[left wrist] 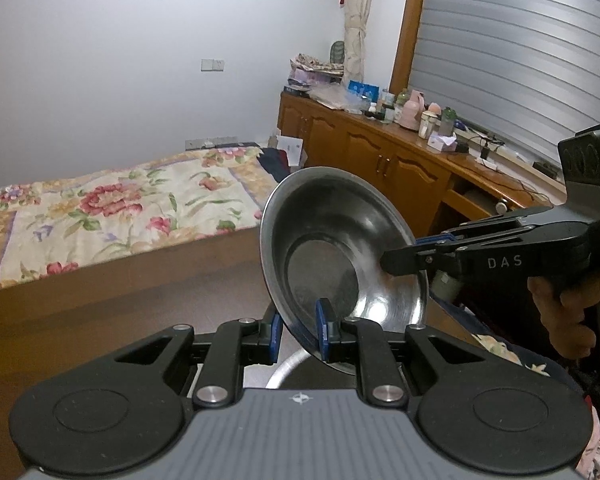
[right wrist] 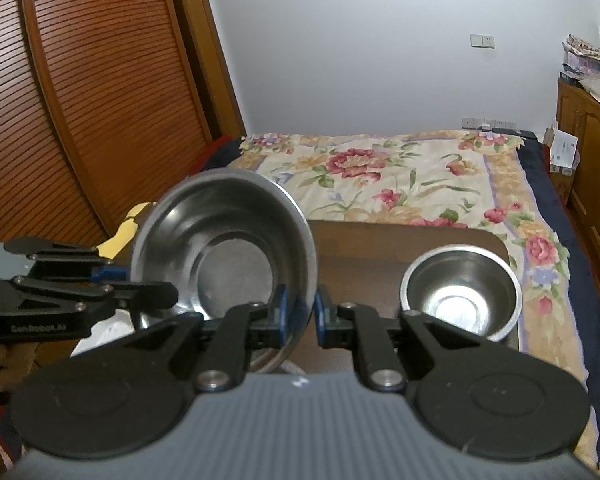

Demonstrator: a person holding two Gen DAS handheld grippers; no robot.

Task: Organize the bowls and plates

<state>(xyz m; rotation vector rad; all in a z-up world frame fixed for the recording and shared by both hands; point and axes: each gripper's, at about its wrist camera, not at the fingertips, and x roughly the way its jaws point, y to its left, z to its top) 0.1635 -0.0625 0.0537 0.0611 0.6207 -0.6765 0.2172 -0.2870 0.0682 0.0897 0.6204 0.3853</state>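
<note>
Bedroom bkgd, brown table [right wrist: 400,248] in front of bed. Both grippers, left [left wrist: 298,330] and right [right wrist: 300,312], clamp large steel bowl [right wrist: 224,248] rim, airborne. Step: carry; next likely nest/stack w/ small bowl [right wrist: 460,292] at 3 o'clock, needs level lowering.

A dark brown tabletop [right wrist: 380,256] with rounded corners stands just in front of the bed [right wrist: 400,176]. On its right part a small steel bowl [right wrist: 460,292] sits upright, its open side up, well in from the far edge. The rest of the visible tabletop behind it is bare wood. At the lower left, something white [right wrist: 100,332] lies low beside the tabletop; what it rests on cannot be told. The bed carries a cream bedspread [left wrist: 112,208] printed with red and pink flowers, spread flat, with a dark blue border [right wrist: 556,208] along its right side.
</note>
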